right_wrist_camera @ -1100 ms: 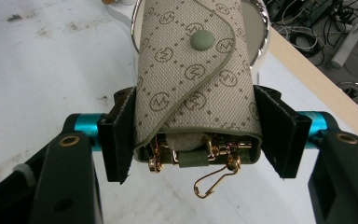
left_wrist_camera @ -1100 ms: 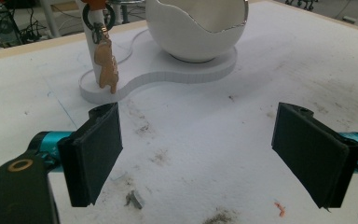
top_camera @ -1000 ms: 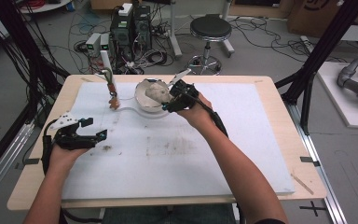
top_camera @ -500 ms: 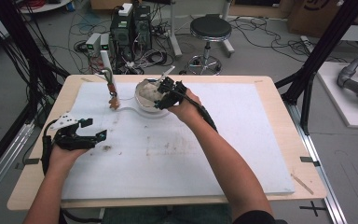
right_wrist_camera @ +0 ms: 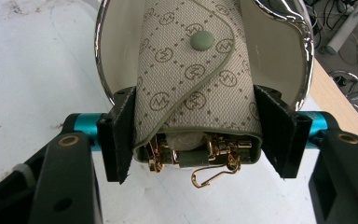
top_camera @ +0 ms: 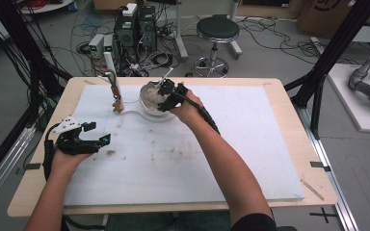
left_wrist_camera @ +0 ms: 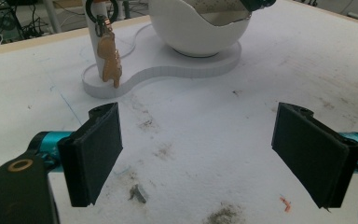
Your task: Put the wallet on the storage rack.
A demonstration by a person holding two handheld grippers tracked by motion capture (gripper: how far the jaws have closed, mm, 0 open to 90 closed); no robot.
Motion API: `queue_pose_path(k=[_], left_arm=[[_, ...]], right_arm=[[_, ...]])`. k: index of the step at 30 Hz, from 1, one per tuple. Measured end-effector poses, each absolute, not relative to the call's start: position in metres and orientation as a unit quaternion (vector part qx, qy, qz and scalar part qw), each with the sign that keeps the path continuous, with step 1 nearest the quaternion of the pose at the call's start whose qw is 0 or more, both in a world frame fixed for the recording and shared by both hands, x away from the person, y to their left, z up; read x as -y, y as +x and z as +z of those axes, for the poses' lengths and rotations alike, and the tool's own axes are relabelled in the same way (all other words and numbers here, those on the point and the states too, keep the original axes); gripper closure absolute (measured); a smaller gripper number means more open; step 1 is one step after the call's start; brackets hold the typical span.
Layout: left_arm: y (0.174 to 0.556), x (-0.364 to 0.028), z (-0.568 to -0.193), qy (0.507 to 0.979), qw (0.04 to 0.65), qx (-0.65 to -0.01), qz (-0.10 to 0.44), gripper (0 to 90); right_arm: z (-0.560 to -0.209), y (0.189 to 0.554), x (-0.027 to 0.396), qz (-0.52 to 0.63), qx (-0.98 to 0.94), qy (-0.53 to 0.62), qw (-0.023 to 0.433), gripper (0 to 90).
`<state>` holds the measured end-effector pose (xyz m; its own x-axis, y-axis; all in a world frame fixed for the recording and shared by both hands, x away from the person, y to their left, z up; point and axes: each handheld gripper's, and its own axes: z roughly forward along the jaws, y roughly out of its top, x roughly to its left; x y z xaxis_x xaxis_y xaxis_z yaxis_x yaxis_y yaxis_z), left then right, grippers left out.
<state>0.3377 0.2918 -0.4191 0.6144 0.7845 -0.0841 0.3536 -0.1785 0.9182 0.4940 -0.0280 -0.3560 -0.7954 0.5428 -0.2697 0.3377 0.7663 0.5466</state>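
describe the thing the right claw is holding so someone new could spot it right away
Start at the white bowl on the far side of the white table mat. The right claw grips a small beige wallet half inside it. Its monogram pattern, green snap button and gold clasps at its open end set it apart from the plain bowl.

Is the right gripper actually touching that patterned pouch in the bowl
Touching. In the right gripper view, the right gripper has both jaws pressed against the patterned pouch.
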Motion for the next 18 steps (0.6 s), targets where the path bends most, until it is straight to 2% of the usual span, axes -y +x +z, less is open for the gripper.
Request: queue_pose_path(k=[9, 14, 18], left_arm=[[0.337, -0.295, -0.419, 0.737, 0.509, -0.389, 0.216, 16.1], [0.336, -0.296, -0.419, 0.736, 0.509, -0.39, 0.215, 16.1], [0.336, -0.295, -0.419, 0.736, 0.51, -0.39, 0.214, 16.1]], right_arm=[[-0.354, 0.492, 0.026, 0.263, -0.906, 0.238, 0.23, 33.0], [-0.351, 0.49, 0.029, 0.266, -0.905, 0.237, 0.232, 23.8], [-0.347, 0.486, 0.035, 0.257, -0.909, 0.242, 0.222, 22.5]])
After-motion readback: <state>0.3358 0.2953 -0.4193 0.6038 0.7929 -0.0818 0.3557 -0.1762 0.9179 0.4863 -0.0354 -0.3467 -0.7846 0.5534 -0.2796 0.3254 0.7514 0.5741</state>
